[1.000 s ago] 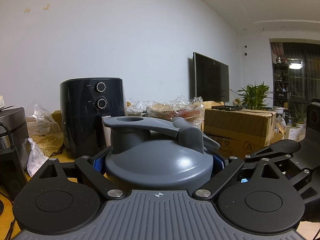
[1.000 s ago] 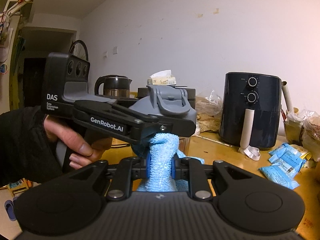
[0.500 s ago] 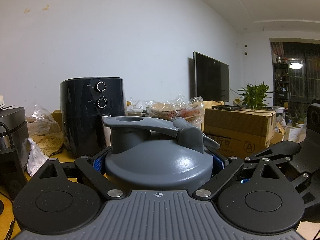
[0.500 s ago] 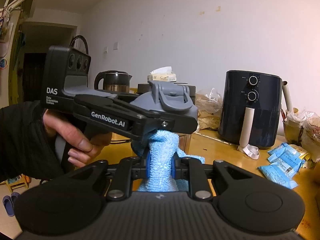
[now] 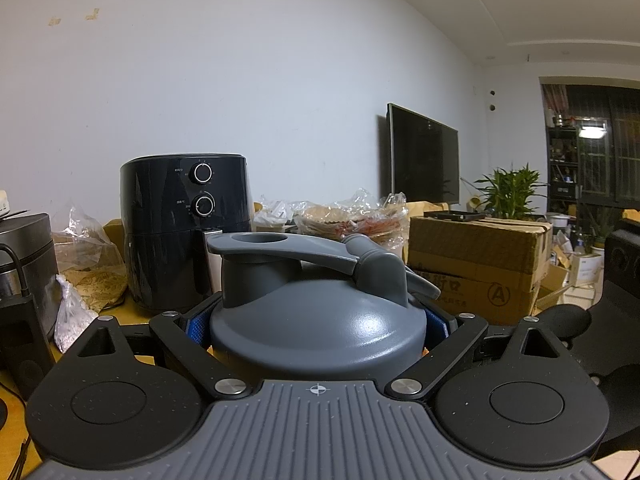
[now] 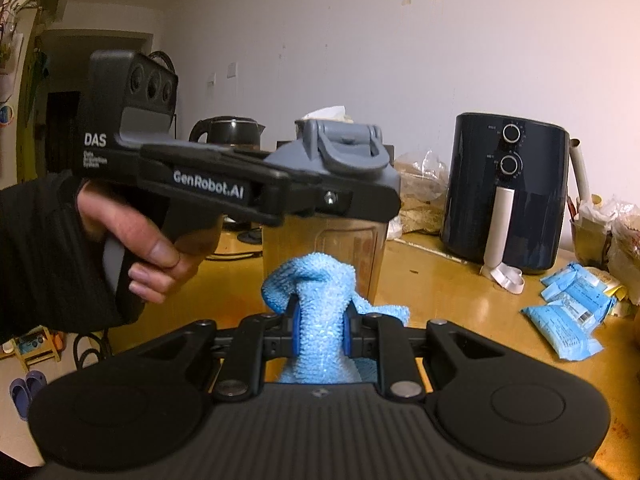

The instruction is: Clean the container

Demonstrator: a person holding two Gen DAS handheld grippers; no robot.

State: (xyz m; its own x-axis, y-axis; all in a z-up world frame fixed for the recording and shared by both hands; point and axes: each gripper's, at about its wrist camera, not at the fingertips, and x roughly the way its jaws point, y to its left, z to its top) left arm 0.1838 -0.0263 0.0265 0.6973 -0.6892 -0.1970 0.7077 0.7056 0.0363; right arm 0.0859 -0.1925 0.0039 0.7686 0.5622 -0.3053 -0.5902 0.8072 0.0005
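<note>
Two grippers are working one bottle: the left gripper (image 5: pixel 318 320) is clamping the grey lid (image 5: pixel 316 320) of the clear container (image 6: pixel 320 248), which is standing on, or held just above, the wooden table (image 6: pixel 460 304), its base hidden, while the right gripper (image 6: pixel 320 324) is pinching a blue cloth (image 6: pixel 316 300) just at six o'clock of the container's wall. Wiping the outside appears to be the step in hand. Next, the cloth needs pressing against the wall and sweeping round it, the left grip holding firm so the bottle is not twisting. An air fryer (image 6: pixel 508 192) is standing at two o'clock.
</note>
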